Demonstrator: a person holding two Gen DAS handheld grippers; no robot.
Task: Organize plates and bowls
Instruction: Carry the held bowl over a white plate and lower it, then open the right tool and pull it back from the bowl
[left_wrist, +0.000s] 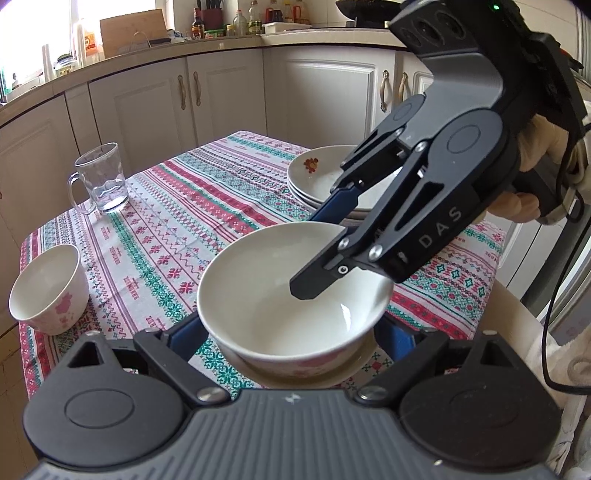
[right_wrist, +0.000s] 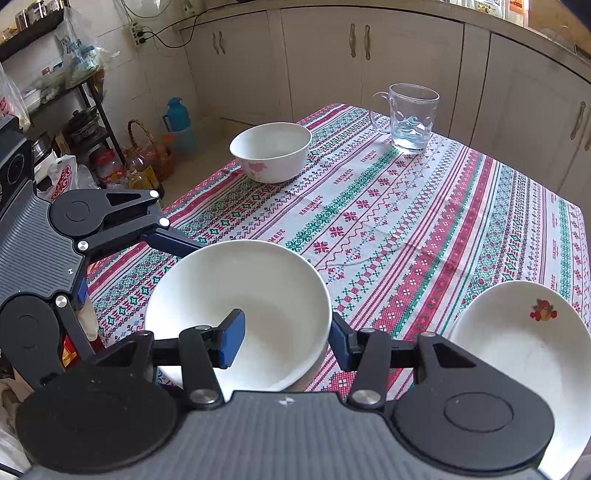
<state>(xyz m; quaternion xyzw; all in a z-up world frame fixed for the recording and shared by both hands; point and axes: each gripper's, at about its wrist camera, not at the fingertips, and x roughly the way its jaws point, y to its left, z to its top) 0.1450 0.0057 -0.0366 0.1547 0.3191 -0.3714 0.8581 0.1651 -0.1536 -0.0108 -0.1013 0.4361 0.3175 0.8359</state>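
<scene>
A white bowl sits on a shallow dish near the table's front edge. My right gripper comes down from the upper right and is shut on the bowl's rim, one finger inside and one outside. My left gripper stands open, its blue pads either side of the bowl's lower part below the rim. A strip of tablecloth shows between its left pad and the dish. One of its fingers reaches to the bowl's far left side. A stack of white plates lies to the right.
A second bowl with pink flowers stands at the table's left edge. A glass mug is at the far corner. The patterned tablecloth lies bare between them. Kitchen cabinets surround the table.
</scene>
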